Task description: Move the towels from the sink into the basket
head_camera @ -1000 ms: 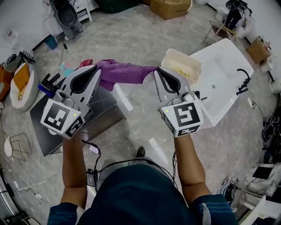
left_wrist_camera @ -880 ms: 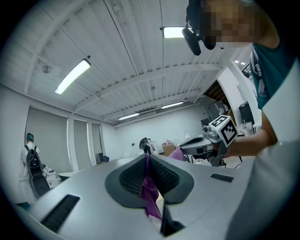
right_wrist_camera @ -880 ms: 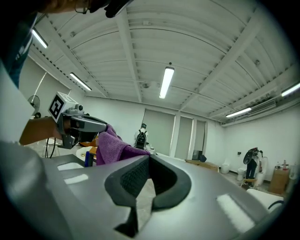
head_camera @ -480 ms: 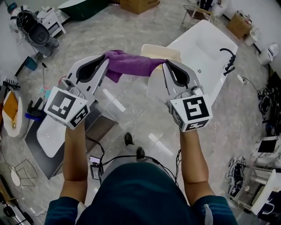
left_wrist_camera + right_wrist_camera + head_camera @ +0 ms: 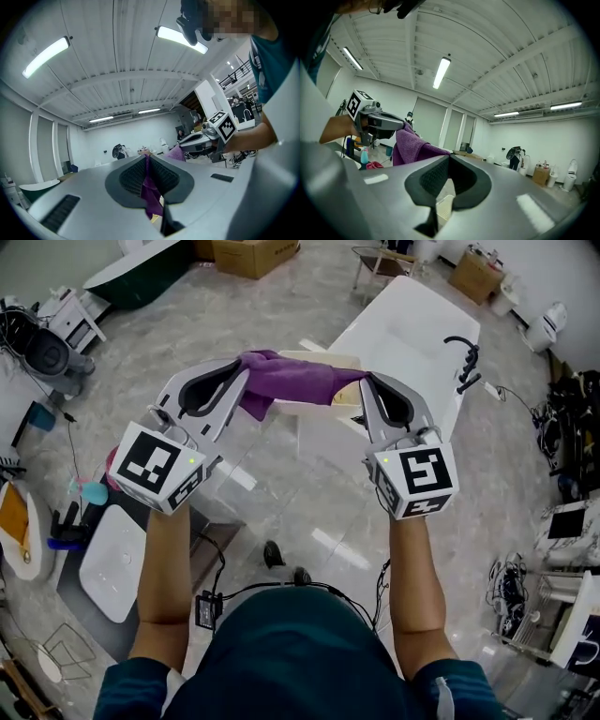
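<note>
A purple towel [image 5: 292,379] hangs stretched between my two grippers, held up over a cream basket [image 5: 302,410] on the floor. My left gripper [image 5: 246,372] is shut on the towel's left end, and purple cloth [image 5: 151,192] shows pinched between its pads. My right gripper [image 5: 364,381] is shut on the right end; in the right gripper view the towel [image 5: 412,145] runs from its closed tips [image 5: 449,157] across to the left gripper [image 5: 377,119]. A bit of the basket [image 5: 443,206] shows below the right jaws.
A long white tub [image 5: 412,329] with a black faucet [image 5: 464,357] lies just beyond the basket. A small white basin [image 5: 112,554] sits on a dark table at lower left. A cardboard box [image 5: 246,254] stands at the back, and cables trail near my feet.
Both grippers have carried the purple towel away from the dark table and toward the white tub. The towel now hangs over the basket. Both grips have stayed closed.
</note>
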`<state>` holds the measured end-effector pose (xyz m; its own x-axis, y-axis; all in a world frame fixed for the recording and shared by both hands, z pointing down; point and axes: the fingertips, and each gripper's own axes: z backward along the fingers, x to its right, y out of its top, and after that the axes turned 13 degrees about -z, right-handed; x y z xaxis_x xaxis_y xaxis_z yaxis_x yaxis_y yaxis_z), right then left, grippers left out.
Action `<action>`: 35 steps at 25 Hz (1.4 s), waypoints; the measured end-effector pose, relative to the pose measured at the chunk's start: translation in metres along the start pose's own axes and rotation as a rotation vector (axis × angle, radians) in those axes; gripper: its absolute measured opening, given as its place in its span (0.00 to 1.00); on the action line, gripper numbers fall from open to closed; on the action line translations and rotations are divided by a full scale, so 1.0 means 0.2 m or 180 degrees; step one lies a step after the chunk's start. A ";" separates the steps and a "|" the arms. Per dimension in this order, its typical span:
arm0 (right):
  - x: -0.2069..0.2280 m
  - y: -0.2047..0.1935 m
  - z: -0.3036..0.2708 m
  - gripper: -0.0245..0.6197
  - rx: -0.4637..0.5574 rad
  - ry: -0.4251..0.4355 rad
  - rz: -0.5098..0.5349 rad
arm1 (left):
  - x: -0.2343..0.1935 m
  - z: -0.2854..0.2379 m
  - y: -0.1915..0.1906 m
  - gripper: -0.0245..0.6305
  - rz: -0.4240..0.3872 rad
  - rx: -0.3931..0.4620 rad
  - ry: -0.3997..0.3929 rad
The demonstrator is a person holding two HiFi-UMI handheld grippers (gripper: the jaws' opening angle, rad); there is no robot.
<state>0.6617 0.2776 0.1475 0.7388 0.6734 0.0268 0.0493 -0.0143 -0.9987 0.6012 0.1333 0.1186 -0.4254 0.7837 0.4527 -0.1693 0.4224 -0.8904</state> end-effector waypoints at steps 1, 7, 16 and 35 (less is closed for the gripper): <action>0.02 0.00 -0.03 0.06 -0.0005 -0.0028 0.0003 | -0.02 -0.03 -0.01 0.07 -0.0016 0.0004 -0.0020; 0.08 -0.02 -0.21 0.06 -0.0070 -0.0195 0.0047 | -0.18 -0.14 -0.13 0.07 0.0028 0.0077 -0.0133; 0.10 -0.01 -0.45 0.06 -0.0101 -0.0308 0.0196 | -0.38 -0.25 -0.28 0.07 0.0111 0.0175 -0.0168; 0.92 -0.39 -1.06 0.06 -0.0394 -0.0168 0.0046 | -0.55 -1.18 -0.81 0.08 0.0374 -0.0187 -0.0269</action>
<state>0.9357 0.2458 0.2393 0.7039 0.7103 0.0068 0.1238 -0.1133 -0.9858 0.8849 0.0863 0.2244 -0.5129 0.7893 0.3377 -0.0628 0.3579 -0.9317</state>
